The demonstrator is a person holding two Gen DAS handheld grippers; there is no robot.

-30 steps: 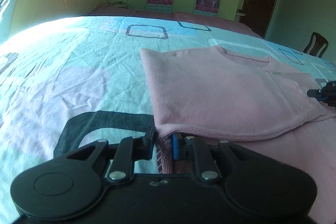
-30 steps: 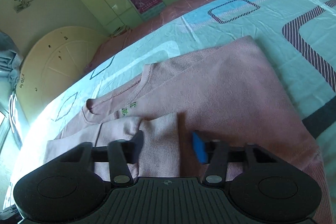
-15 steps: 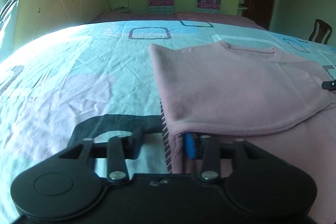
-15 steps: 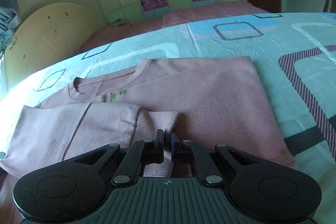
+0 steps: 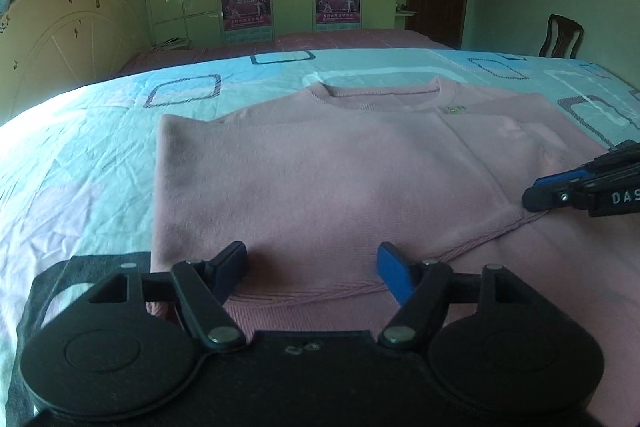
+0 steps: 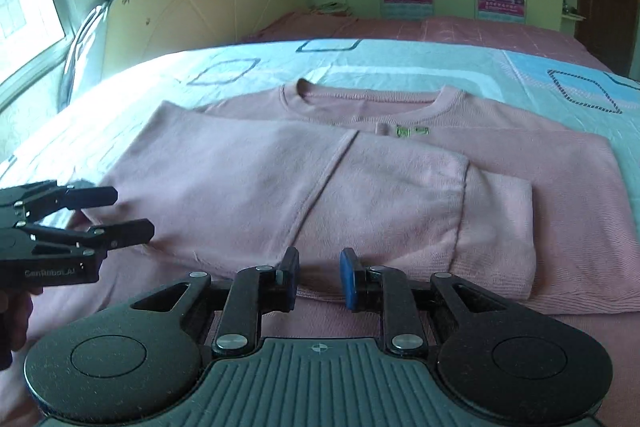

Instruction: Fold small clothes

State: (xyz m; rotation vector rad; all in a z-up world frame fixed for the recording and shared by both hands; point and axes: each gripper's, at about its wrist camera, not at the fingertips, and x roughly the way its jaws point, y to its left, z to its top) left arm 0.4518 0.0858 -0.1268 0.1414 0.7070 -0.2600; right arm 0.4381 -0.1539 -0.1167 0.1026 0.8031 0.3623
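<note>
Pink sweater (image 5: 328,179) folded on bed (image 5: 80,155); left hand-held gripper (image 5: 312,263) agape, right hand-held gripper (image 6: 319,277) parting, both empty.

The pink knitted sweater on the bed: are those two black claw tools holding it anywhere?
No. The left gripper and right gripper have just been opening and grip nothing; the pink knitted sweater lies loose under them.

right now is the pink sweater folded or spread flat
Partly folded. One side of the pink sweater and its sleeve lie doubled over the front; the collar and far side lie flat.
</note>
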